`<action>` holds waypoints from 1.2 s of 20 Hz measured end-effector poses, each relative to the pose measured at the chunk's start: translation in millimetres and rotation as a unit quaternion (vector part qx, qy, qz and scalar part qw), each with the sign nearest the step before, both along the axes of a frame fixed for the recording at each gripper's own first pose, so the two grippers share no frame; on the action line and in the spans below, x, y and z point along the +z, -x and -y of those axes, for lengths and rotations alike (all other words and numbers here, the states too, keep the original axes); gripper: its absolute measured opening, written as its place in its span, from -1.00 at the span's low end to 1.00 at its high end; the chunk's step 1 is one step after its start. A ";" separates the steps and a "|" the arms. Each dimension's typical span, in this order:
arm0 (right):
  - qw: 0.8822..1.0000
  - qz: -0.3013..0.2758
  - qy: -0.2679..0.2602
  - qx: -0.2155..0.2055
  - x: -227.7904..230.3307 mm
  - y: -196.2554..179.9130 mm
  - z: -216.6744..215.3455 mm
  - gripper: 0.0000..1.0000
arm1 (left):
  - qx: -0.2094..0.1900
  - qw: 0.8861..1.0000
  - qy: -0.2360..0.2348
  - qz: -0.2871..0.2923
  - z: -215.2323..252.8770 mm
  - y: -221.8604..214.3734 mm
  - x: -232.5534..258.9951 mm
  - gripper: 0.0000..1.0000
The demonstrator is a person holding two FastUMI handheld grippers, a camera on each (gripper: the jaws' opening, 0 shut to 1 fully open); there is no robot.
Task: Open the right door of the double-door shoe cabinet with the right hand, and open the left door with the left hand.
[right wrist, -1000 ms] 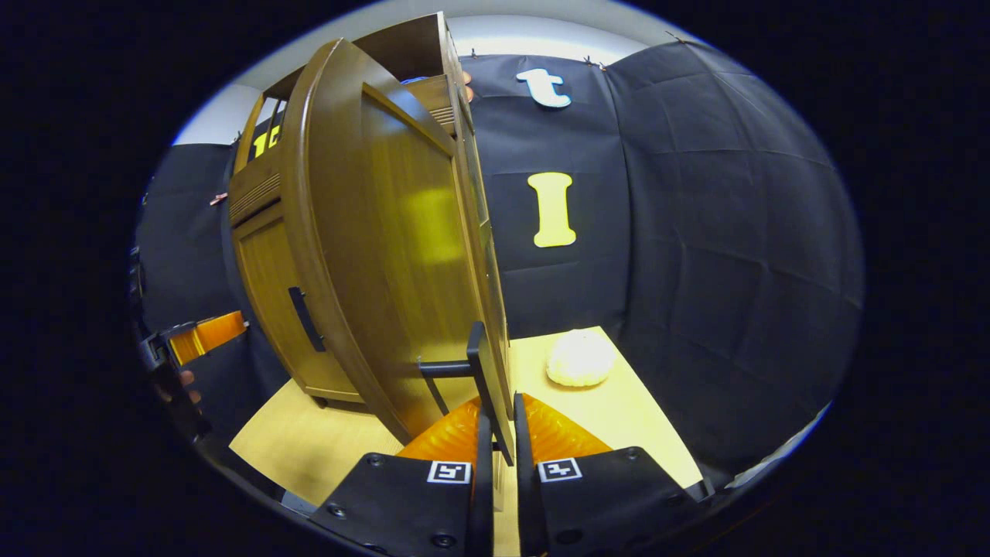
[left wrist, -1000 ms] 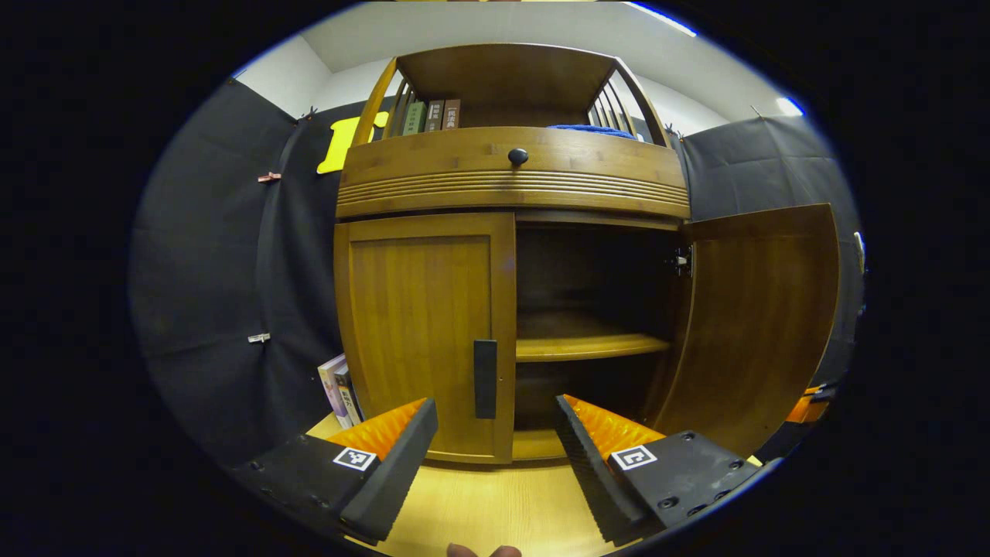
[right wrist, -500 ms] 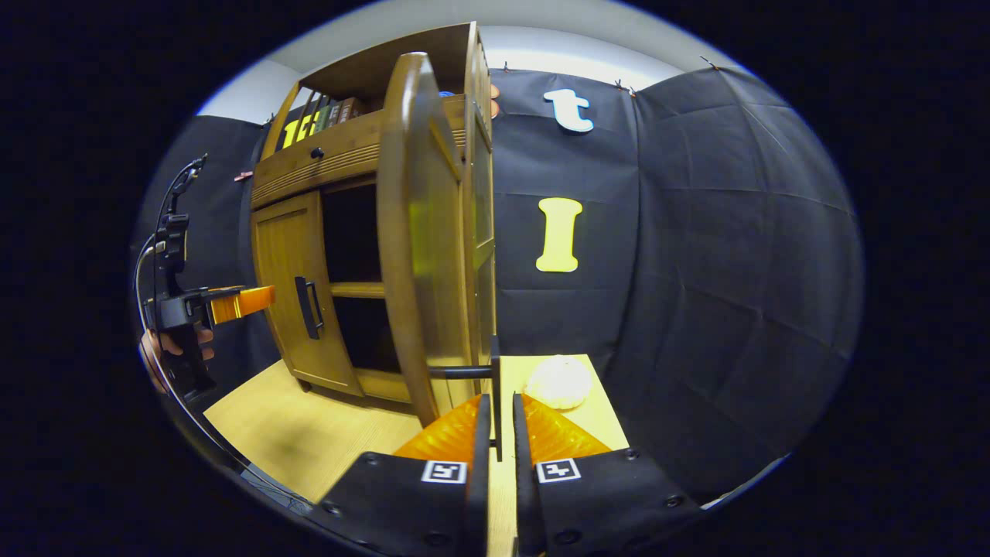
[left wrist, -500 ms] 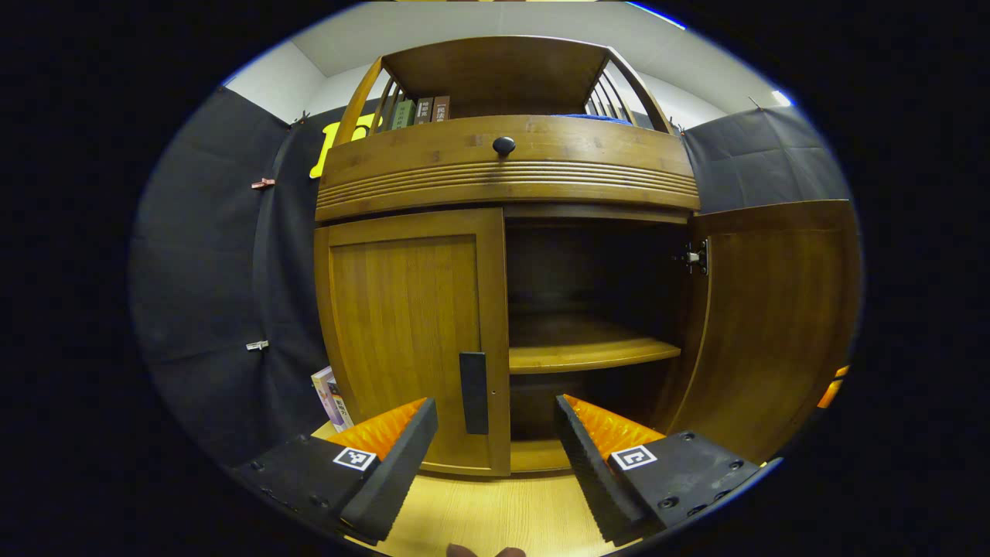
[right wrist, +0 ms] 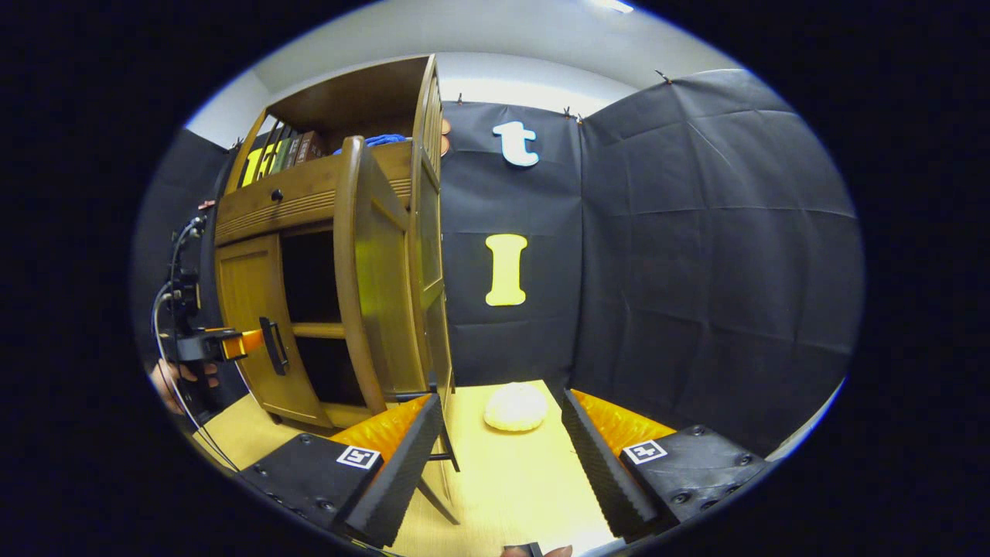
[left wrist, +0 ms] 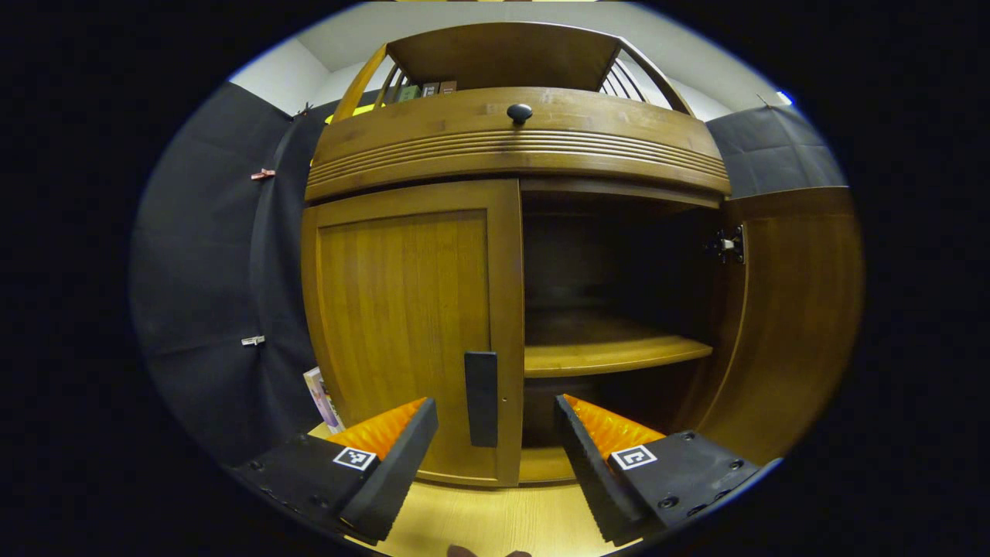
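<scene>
The wooden shoe cabinet [left wrist: 510, 147] stands straight ahead in the left gripper view. Its left door [left wrist: 402, 309] is closed, and the black handle [left wrist: 481, 398] lies between my left gripper's [left wrist: 495, 418] open fingers, with no contact visible. The right door [left wrist: 797, 325] stands swung wide, baring a shelf [left wrist: 611, 356]. In the right gripper view that right door [right wrist: 387, 309] is seen nearly edge-on, its black handle [right wrist: 448, 452] just beside the left finger of my open right gripper [right wrist: 501, 410]. The left gripper [right wrist: 224, 344] hovers by the left door's handle [right wrist: 272, 346].
A white round lump [right wrist: 516, 406] lies on the pale wooden floor [right wrist: 495, 480] right of the cabinet. Books [left wrist: 319, 391] lean at the cabinet's left side. A drawer with a black knob [left wrist: 519, 113] sits above the doors. Black cloth walls stand close around.
My right gripper has opened and let go of the right door's handle, leaving the door wide open. My left gripper has moved closer to the left door's handle.
</scene>
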State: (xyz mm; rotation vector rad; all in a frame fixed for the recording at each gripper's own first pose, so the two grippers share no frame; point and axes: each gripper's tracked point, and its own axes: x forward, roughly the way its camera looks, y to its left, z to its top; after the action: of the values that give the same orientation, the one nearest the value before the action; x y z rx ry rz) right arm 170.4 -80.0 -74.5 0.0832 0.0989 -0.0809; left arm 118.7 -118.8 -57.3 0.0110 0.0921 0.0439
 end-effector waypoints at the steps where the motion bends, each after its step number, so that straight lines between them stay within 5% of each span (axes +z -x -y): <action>1: 1.000 -0.001 -0.005 -0.001 0.5 1.1 0.9 0.96 | -0.003 1.000 0.000 0.000 -0.4 -8.4 -1.2 0.87; 12: 0.999 -0.008 -0.027 -0.014 1.4 7.4 -1.6 0.96 | 0.003 1.000 0.012 -0.017 -19.4 -74.0 -30.5 0.31; 17: 0.999 -0.009 -0.025 -0.023 1.0 9.8 0.4 0.96 | -0.008 1.000 0.007 -0.027 -19.9 -81.4 -37.2 -0.26; 24: 1.000 -0.005 -0.014 -0.026 4.9 14.9 -5.3 0.96 | -0.020 0.999 0.010 -0.046 -20.1 -71.2 -36.5 -0.34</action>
State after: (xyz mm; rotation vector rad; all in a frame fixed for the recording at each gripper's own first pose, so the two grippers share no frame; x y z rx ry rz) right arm 155.6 -74.7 -69.6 0.1132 0.1078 -0.1324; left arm 189.9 -98.7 -93.7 -0.0051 0.1840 0.0031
